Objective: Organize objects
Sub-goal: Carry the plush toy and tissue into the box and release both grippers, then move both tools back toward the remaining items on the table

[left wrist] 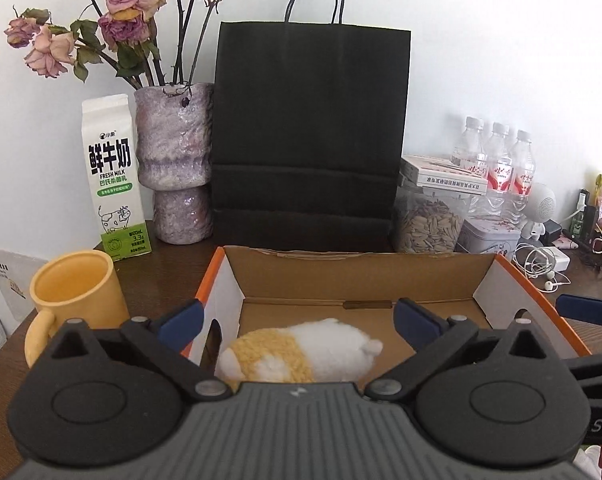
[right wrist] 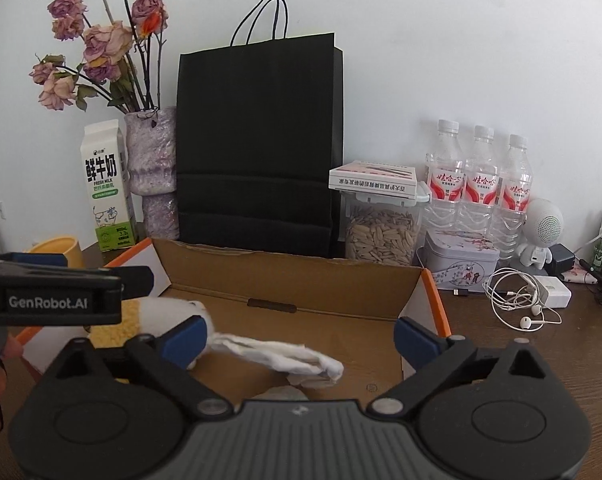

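- Both of my hand-held grippers stand wide with nothing between the pads: my left gripper [left wrist: 299, 316] hangs over the near end of the open brown cardboard box with orange edges [left wrist: 357, 276], and my right gripper [right wrist: 299, 334] is just beside it over the same box.
- Below and just ahead of my left gripper lies the fluffy white-and-yellow plush toy [left wrist: 301, 350], on the box floor; the crumpled white cloth [right wrist: 289, 354] lies in the box under my right gripper, its near end touching the plush.
- If I lift away carelessly, a blue pad could snag the plush's fleece or a fold of cloth and drag it back out.
- My two grippers are close together; my left one's side reaches into my right's view, so turning either could knock them together.
- Swinging left, I could strike the yellow ceramic mug [left wrist: 75, 290] just beside the box and tip it.
- Pushing forward risks shoving the box into the tall black paper bag [left wrist: 311, 136] behind it, which looks light enough to topple.
- To my right, the tangled white earphones [right wrist: 519, 300] could catch on a finger.
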Available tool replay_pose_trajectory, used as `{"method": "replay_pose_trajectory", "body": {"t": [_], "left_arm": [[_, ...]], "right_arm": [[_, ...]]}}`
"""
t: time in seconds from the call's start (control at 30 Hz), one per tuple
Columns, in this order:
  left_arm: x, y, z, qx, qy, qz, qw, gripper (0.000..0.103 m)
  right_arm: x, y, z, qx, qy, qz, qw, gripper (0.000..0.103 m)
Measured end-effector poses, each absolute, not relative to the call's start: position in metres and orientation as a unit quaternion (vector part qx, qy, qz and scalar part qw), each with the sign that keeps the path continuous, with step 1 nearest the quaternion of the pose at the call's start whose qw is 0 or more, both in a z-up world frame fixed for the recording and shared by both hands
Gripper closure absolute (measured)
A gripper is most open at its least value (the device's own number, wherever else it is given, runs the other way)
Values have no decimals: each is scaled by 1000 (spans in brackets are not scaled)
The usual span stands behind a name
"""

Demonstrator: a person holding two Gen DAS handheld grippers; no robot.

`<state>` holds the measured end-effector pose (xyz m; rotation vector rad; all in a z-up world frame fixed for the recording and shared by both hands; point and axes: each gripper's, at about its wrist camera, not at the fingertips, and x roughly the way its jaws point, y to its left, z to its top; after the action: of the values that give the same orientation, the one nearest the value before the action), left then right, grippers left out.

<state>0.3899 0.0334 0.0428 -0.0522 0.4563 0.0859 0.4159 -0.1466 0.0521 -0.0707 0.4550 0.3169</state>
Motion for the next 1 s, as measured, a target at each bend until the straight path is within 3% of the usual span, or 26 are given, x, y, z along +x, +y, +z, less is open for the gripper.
{"method": "replay_pose_trajectory", "body": {"t": [1.0], "left_arm": [[330,36,54,-26,207,44,977,0]], "right_arm": [[349,-151,64,-78,184,185,962,0]]}}
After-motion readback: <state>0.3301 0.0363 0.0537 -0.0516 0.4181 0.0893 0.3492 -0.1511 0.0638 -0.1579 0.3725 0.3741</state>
